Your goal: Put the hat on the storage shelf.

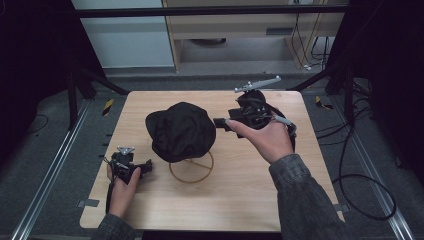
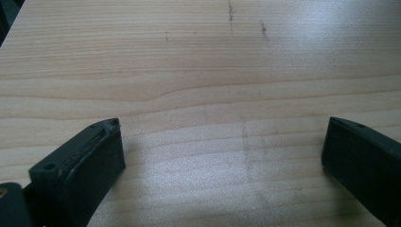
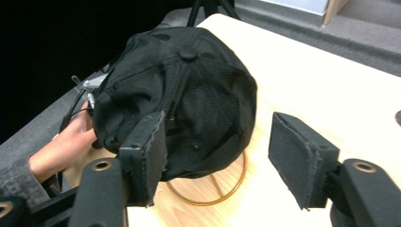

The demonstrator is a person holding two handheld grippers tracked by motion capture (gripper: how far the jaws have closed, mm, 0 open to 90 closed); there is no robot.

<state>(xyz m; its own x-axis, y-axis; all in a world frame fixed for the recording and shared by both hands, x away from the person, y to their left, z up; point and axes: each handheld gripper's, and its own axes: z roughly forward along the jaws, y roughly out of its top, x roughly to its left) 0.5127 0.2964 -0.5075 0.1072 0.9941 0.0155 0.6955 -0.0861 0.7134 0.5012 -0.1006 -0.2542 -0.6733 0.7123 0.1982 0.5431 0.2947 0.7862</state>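
Black cap (image 1: 181, 131) sits on a thin gold wire stand (image 1: 191, 168) near the middle of the wooden table (image 1: 240, 190), its ring base showing under the cap's near edge. Right gripper (image 3: 215, 158) held above the table just right of the cap, jaws spread, nothing between them, aimed at the cap. Left gripper (image 2: 222, 156) low at the table's near-left, jaws spread wide over bare wood, apart from the cap.

A rectangular light wooden table (image 1: 250, 195) with visible grain carries a round brass-coloured wire ring stand (image 1: 191, 172) near its centre. A black fabric baseball cap (image 1: 181, 131) rests upon that stand, covering its upper part.
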